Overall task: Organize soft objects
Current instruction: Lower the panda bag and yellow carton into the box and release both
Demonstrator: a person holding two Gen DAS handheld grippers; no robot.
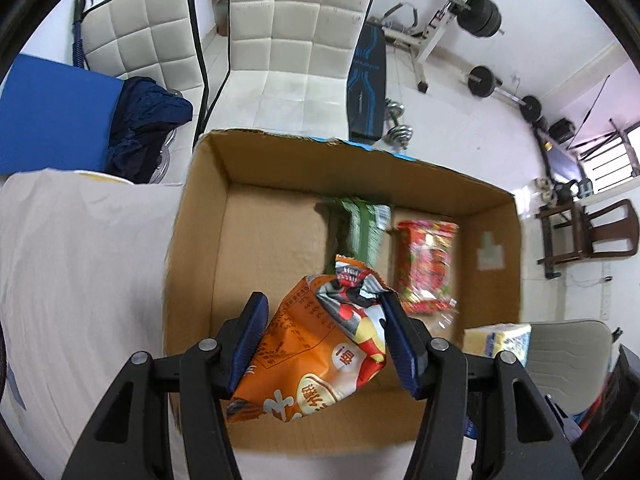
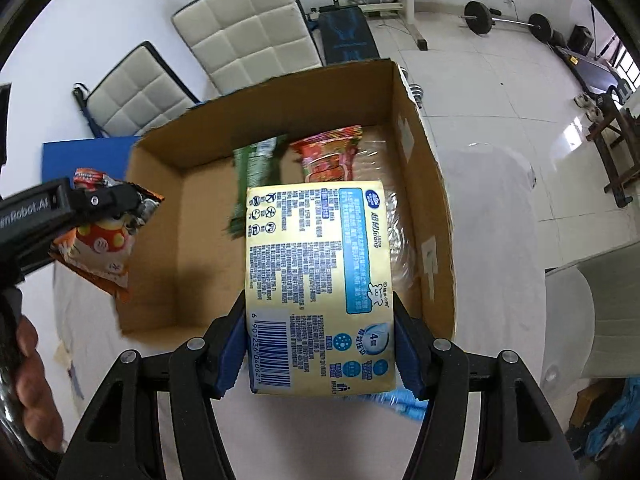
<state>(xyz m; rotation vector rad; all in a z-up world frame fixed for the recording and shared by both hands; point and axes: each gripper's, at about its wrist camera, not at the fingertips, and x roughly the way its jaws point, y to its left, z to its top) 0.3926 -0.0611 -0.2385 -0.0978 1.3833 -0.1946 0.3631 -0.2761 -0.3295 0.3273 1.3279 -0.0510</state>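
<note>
The left gripper [image 1: 322,316] is clamping an orange snack bag [image 1: 316,344] above the cardboard box [image 1: 200,216]. The right gripper [image 2: 320,320] is gripping a yellow tissue pack [image 2: 320,280] over the box, where a green packet [image 2: 256,164] and red packet [image 2: 332,156] are lying.

The cardboard box [image 1: 200,248] is matt brown, its torn top edge rough. The orange snack bag [image 1: 320,344] is crinkled glossy foil-like plastic, and the yellow tissue pack [image 2: 320,288] is wrapped in smooth shiny plastic film. A pale cloth [image 1: 80,280] covers the table. The white chairs [image 1: 300,40] look like quilted leatherette with faint scuffs.
</note>
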